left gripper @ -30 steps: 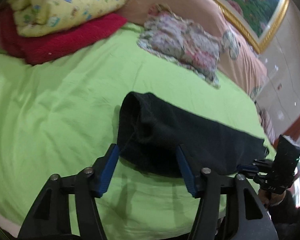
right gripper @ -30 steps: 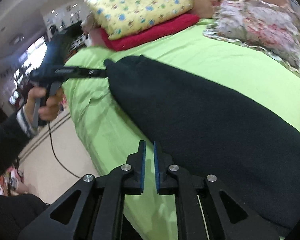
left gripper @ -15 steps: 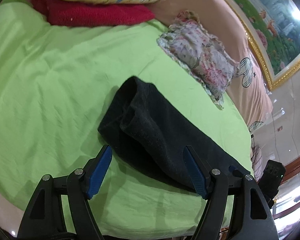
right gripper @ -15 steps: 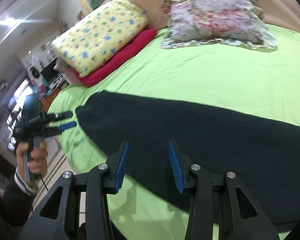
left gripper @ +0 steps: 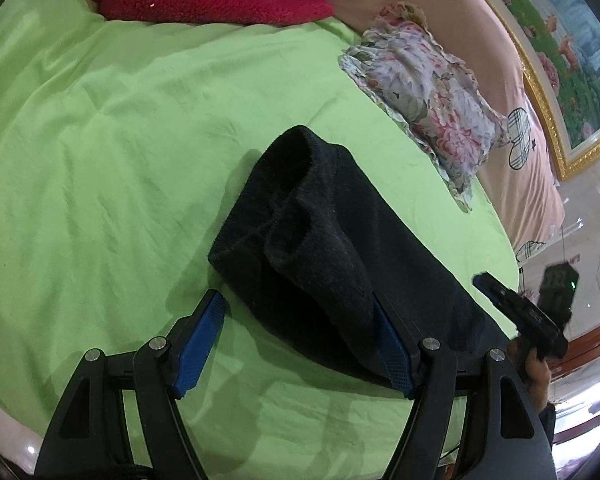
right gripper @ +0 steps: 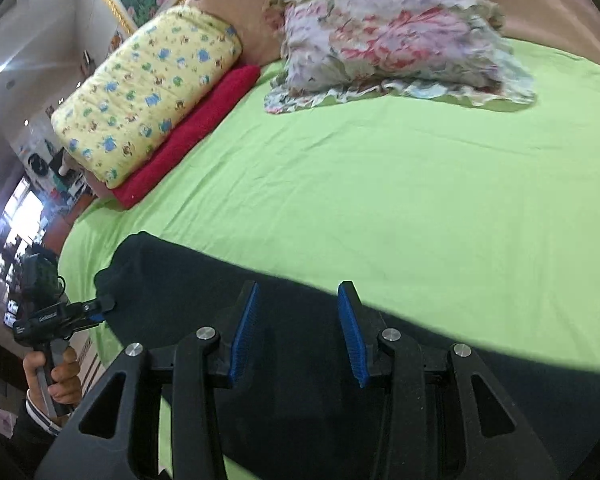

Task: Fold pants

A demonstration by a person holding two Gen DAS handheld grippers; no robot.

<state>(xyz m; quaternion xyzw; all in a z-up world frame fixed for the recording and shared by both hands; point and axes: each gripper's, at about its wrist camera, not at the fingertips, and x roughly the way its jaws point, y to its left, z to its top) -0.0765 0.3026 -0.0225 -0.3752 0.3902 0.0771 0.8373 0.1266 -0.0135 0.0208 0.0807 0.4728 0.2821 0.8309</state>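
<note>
On the left, our left gripper (left gripper: 300, 344) is closing slightly, its jaws wide apart around the near end of the black pants (left gripper: 324, 240), whose two leg cuffs lie stacked on the green sheet (left gripper: 99, 160); the pads do not press the cloth. Further right, our right gripper (right gripper: 297, 332) hangs with its jaws parted over the pants' middle (right gripper: 300, 400), holding nothing.

If we pinch only the top cuff, the lower leg may stay behind and the fold go crooked (the knit looks thick and slack). A low approach could also catch the sheet.

The waistband end runs out of both views, and against black fabric we cannot tell whether the right pads touch it.
</note>
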